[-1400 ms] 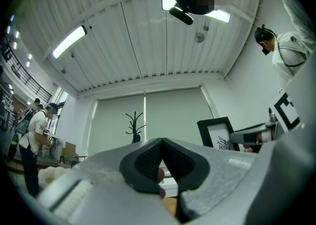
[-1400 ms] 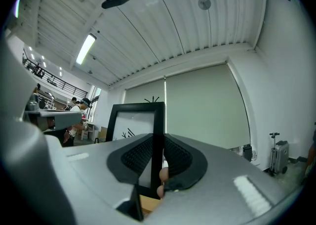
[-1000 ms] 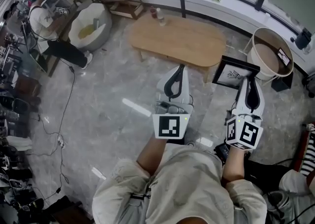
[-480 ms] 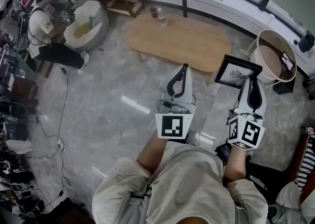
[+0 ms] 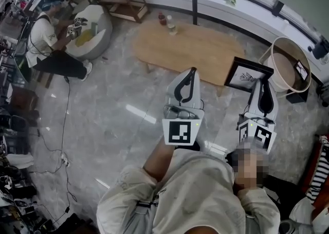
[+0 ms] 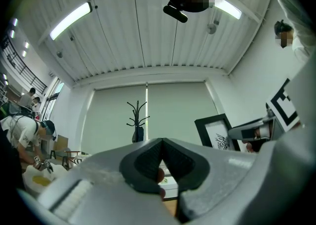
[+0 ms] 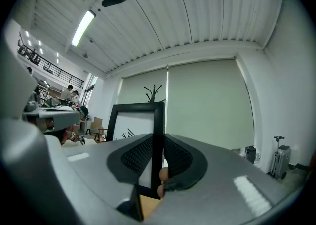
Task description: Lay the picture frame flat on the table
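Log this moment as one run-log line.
right gripper: shut on picture frame edge | left gripper: shut, empty | frame: upright, held near wooden table end | laid flat: not yet

The person is wearing a light beige short-sleeved shirt (image 5: 195,192), creased across the shoulders. The left gripper (image 5: 190,71) and right gripper (image 5: 261,83) are each showing a smooth silver-grey shell with a black-rimmed oval opening. The shells are tapering toward the front end. Each is carrying a marker cube (image 5: 181,131) printed with black-and-white squares. Black ribbed pads (image 6: 145,162) are lining the jaws.
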`<state>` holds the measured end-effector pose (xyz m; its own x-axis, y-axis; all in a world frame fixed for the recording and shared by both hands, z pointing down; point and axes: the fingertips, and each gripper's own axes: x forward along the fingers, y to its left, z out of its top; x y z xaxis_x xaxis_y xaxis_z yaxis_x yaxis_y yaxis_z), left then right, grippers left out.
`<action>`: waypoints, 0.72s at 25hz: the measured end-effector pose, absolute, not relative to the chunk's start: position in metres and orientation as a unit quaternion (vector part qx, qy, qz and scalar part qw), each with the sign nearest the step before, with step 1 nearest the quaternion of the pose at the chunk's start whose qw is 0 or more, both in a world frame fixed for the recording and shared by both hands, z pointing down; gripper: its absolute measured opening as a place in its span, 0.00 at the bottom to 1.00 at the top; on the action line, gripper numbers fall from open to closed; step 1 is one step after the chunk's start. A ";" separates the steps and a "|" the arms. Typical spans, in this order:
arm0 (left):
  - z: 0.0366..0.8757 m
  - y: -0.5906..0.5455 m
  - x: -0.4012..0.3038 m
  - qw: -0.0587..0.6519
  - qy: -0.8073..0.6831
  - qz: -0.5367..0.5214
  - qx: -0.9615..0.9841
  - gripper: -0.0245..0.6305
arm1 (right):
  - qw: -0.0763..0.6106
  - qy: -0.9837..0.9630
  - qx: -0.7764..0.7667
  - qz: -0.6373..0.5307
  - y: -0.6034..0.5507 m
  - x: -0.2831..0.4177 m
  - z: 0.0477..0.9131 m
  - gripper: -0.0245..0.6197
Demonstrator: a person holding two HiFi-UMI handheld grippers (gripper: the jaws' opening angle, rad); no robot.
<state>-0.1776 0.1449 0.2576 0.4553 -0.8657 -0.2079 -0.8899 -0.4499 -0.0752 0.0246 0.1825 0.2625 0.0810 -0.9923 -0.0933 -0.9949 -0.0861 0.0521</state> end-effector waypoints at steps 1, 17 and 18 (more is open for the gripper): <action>0.257 0.139 -0.182 0.083 0.517 0.073 -0.849 0.04 | 0.011 0.675 -0.735 0.052 0.177 0.020 0.262 0.15; 0.252 0.102 -0.213 0.095 0.513 0.072 -0.850 0.04 | 0.004 0.672 -0.737 0.067 0.138 -0.014 0.254 0.15; 0.252 0.101 -0.212 0.099 0.512 0.071 -0.850 0.04 | 0.005 0.672 -0.738 0.066 0.137 -0.013 0.255 0.15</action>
<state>-0.2117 0.1006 0.2522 0.4658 -0.8565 -0.2223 -0.8847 -0.4560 -0.0966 -0.0134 0.1368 0.2554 0.0883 -0.9907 -0.1038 -0.9919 -0.0970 0.0823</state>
